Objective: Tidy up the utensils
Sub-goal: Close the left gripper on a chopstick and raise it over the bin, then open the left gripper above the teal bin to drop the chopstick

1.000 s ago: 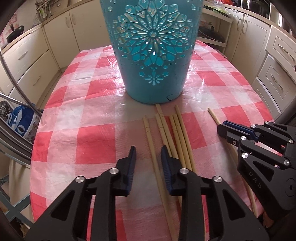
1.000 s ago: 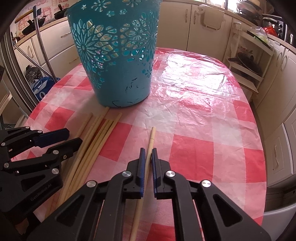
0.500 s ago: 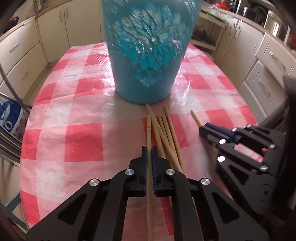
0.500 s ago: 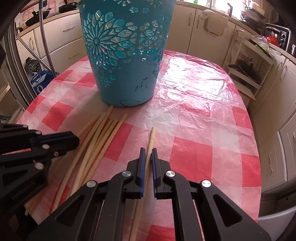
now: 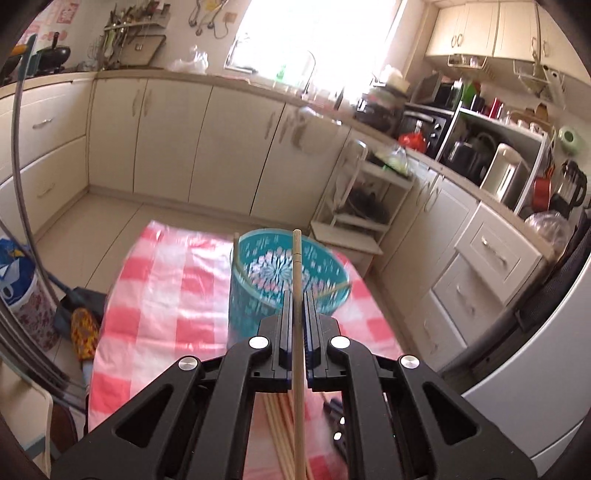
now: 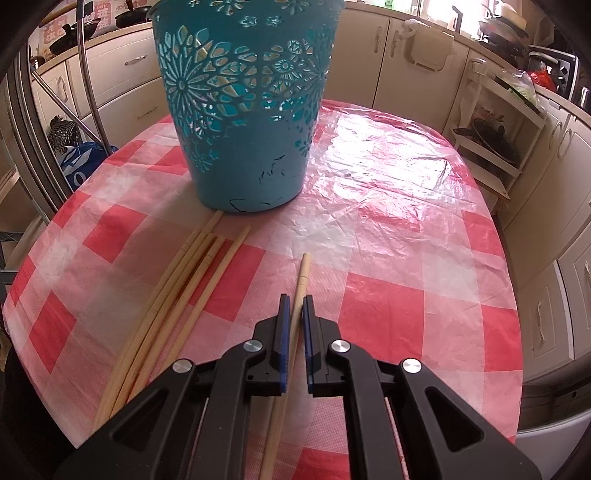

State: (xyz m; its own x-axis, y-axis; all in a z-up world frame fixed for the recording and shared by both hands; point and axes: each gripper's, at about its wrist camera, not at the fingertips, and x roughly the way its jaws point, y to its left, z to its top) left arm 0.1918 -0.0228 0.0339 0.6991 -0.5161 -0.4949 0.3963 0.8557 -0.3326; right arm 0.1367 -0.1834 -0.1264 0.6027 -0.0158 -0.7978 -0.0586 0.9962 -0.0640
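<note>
You're partway in: two chopsticks already lean inside the teal basket [image 5: 258,280]. Your left gripper [image 5: 295,306] is clenched on one chopstick [image 5: 296,266] over it, your right gripper [image 6: 293,314] grips another [image 6: 302,273] on the table [image 6: 388,229], loose chopsticks [image 6: 184,273] remain.

Bright daylight is pouring through a window [image 5: 295,33] far ahead of the left claw, washing out the counter [image 5: 229,79] beneath it. Cream cabinets [image 5: 207,144] are lining the walls ahead and to the right of it, above a pale tiled floor [image 5: 107,218]. A white open shelf unit [image 5: 364,206] is standing ahead and to its right. A kettle [image 5: 502,173] and jars are sitting on the right-hand counter.
</note>
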